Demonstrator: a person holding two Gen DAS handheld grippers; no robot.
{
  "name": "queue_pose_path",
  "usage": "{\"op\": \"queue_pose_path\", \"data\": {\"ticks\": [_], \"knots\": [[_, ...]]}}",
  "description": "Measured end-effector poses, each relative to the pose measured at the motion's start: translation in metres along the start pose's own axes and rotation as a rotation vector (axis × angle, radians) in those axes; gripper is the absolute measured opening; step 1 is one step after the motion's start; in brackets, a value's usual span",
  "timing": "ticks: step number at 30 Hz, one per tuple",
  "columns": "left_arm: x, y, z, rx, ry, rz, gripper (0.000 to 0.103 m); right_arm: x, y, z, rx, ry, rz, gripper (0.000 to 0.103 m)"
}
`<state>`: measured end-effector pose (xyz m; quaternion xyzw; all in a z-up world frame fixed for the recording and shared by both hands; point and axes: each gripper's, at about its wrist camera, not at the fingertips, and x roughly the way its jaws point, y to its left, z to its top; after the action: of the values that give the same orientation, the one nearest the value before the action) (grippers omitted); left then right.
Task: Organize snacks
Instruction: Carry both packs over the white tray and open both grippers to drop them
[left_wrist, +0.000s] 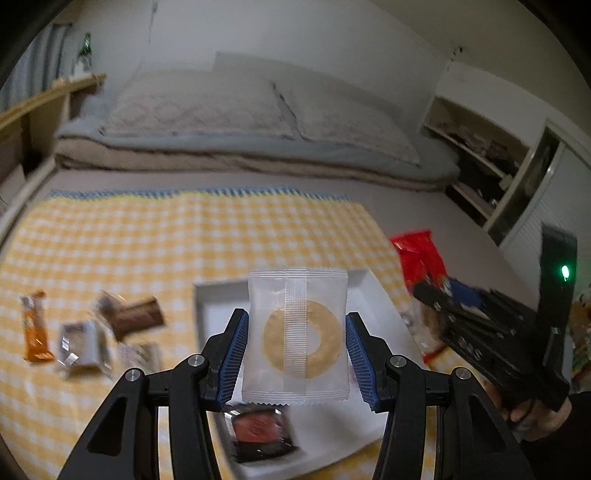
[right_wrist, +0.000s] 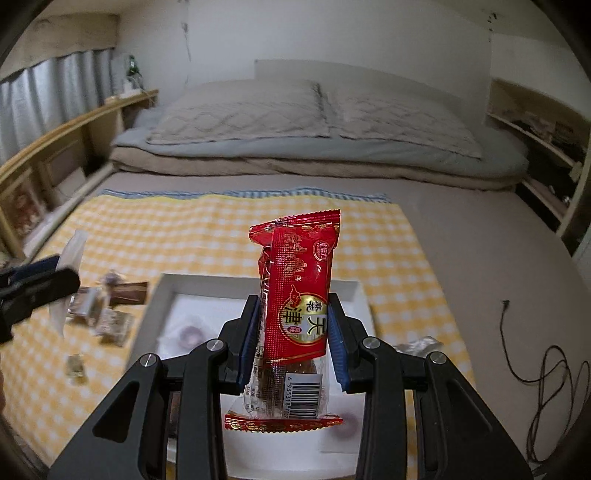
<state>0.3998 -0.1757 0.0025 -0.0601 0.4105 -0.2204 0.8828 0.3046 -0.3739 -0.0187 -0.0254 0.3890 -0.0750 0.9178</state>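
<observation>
The left gripper is clamping a clear ring-biscuit packet above the white tray; the right gripper is clamping a red snack packet over it too. Loose snacks are lying on the checked cloth, bed pillows beyond.
</observation>
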Motion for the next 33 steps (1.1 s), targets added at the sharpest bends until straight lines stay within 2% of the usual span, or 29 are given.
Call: {"op": "queue_pose_path", "data": {"ticks": [6, 14, 20, 24, 33], "knots": [[0.053, -0.012, -0.011, -0.035, 0.081, -0.021, 0.052, 0.03, -0.004, -0.005, -0.058, 0.05, -0.03, 0.035], [0.11, -0.023, -0.03, -0.108, 0.173, -0.029, 0.053, 0.083, -0.009, -0.009, -0.051, 0.172, -0.008, 0.035], [0.136, -0.033, -0.044, -0.077, 0.223, -0.018, 0.053, 0.114, -0.016, -0.016, -0.044, 0.271, -0.019, 0.035], [0.15, -0.032, -0.046, -0.089, 0.24, -0.024, 0.053, 0.126, -0.014, -0.019, -0.088, 0.295, -0.048, 0.035], [0.171, -0.027, -0.051, -0.136, 0.267, -0.024, 0.054, 0.147, -0.022, -0.017, -0.047, 0.33, -0.068, 0.036]]}}
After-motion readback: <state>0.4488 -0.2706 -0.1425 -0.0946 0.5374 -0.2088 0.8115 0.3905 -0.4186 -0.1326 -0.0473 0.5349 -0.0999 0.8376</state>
